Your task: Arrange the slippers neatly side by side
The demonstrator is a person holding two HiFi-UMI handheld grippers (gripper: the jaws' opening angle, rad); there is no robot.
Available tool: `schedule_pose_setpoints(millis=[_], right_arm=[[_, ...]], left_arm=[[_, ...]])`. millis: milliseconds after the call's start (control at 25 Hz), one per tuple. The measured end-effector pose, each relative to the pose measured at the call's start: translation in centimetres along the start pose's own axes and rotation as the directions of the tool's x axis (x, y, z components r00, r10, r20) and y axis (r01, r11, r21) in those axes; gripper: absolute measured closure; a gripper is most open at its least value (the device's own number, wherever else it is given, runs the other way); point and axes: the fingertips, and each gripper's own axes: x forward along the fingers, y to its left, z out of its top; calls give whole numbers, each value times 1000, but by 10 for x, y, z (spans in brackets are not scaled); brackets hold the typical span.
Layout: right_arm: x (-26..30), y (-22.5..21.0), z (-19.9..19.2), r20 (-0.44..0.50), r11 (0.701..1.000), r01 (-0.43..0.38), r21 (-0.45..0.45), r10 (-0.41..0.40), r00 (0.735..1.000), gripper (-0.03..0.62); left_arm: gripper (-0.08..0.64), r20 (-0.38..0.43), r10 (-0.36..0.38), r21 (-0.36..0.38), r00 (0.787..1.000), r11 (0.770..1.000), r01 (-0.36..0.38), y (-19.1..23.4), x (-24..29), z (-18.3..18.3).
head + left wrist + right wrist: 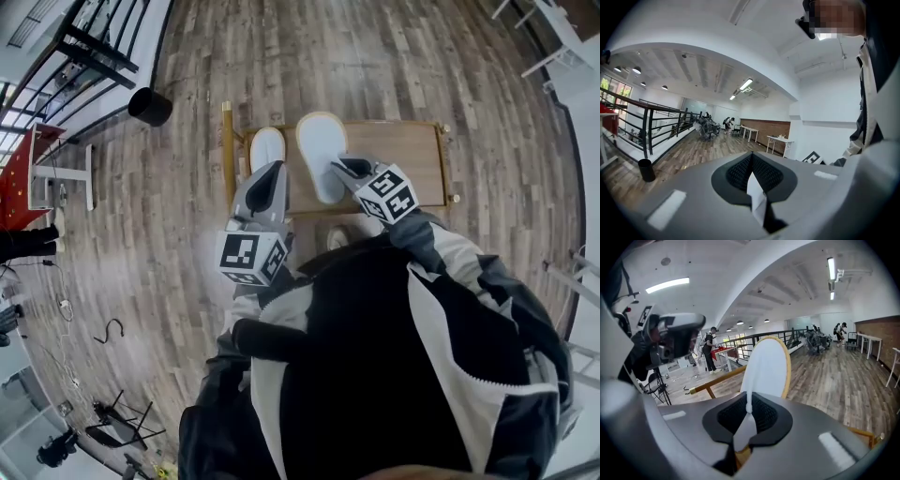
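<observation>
Your right gripper (343,168) is clamped tight on the near end of one white slipper (319,148), so that slipper's tipped up over the wooden tray (405,155) on the floor. The other slipper (266,147) is lying on the tray just to its left. Your left gripper (273,176) is right by that one's near end, jaws squeezed together, and I can't make out anything gripped.

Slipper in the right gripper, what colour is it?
White slipper with a tan rim; shows best in the right gripper view.
</observation>
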Motion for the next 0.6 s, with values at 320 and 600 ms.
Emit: schedule_pose_setpoints(millis=[320, 600], right_arm=[[94, -16, -61, -203, 992, -5, 124, 30, 979, 565], [133, -38, -95, -295, 937, 84, 339, 21, 955, 565]], left_arm=[[540, -20, 57, -13, 998, 998, -57, 7, -26, -11], [540, -54, 120, -32, 991, 992, -122, 19, -47, -26]])
